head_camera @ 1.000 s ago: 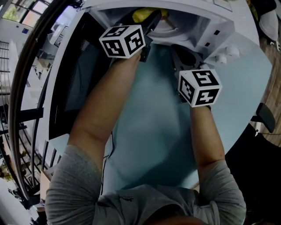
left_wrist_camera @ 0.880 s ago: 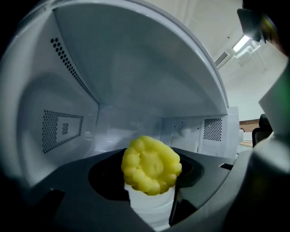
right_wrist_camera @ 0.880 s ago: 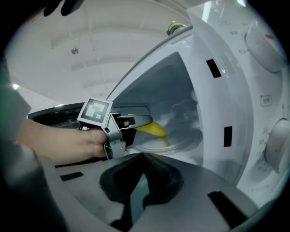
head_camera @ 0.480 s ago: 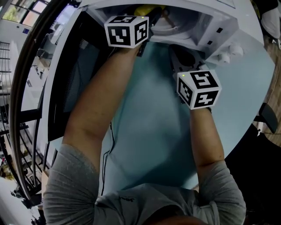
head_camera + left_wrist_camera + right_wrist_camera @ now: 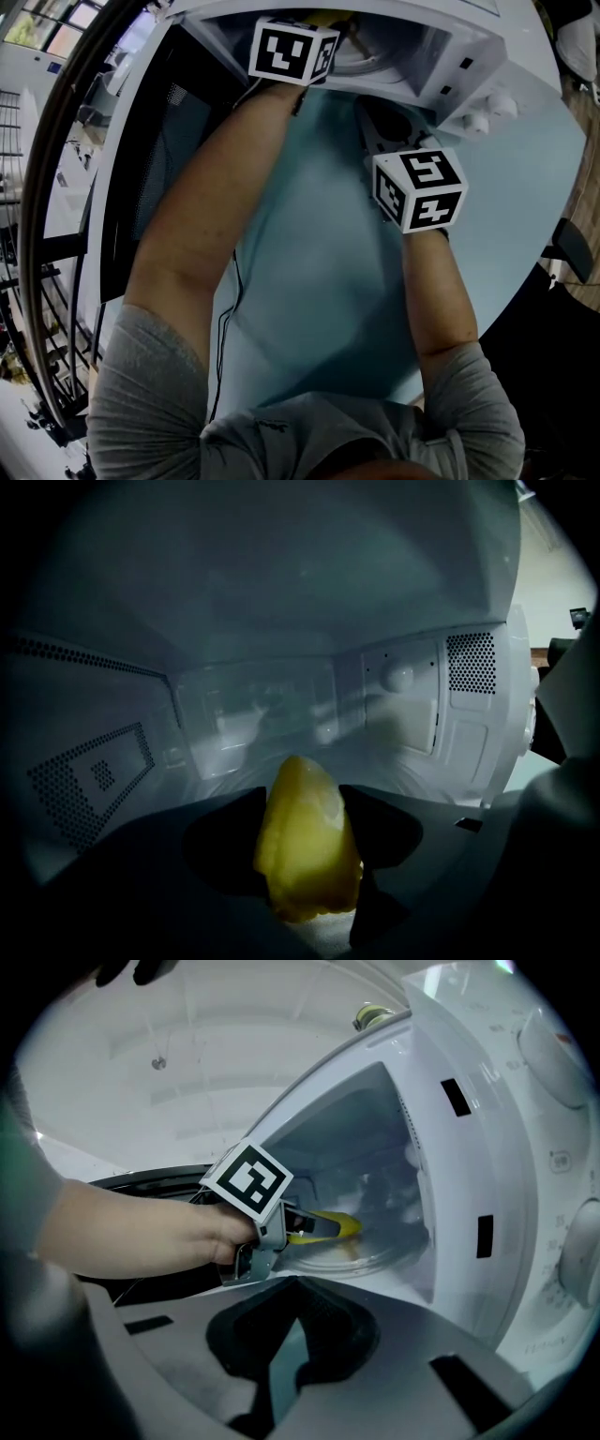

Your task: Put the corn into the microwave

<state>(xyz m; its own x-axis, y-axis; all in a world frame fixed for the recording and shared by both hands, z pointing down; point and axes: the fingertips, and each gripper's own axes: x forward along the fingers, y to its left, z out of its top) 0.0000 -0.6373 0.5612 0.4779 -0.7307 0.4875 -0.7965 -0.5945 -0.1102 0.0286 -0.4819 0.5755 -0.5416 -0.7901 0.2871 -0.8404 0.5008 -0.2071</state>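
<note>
Left gripper [image 5: 315, 1228] has pushed deeper inside the microwave [image 5: 487, 1138], clamped on the corn [image 5: 306, 853]; I should lower it onto the microwave's turntable [image 5: 380, 1258] before releasing.

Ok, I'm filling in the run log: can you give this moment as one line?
left gripper: shut on corn, inside microwave | corn: over turntable, not released | right gripper: empty, outside

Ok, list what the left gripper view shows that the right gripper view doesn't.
Only the left gripper view: the perforated vent on the left wall of the microwave cavity, and a close look at the corn clamped in the left gripper. Only the right gripper view: the control knobs, the left gripper's marker cube, the hand holding it, and the right gripper, empty. Both: the corn inside the microwave.
</note>
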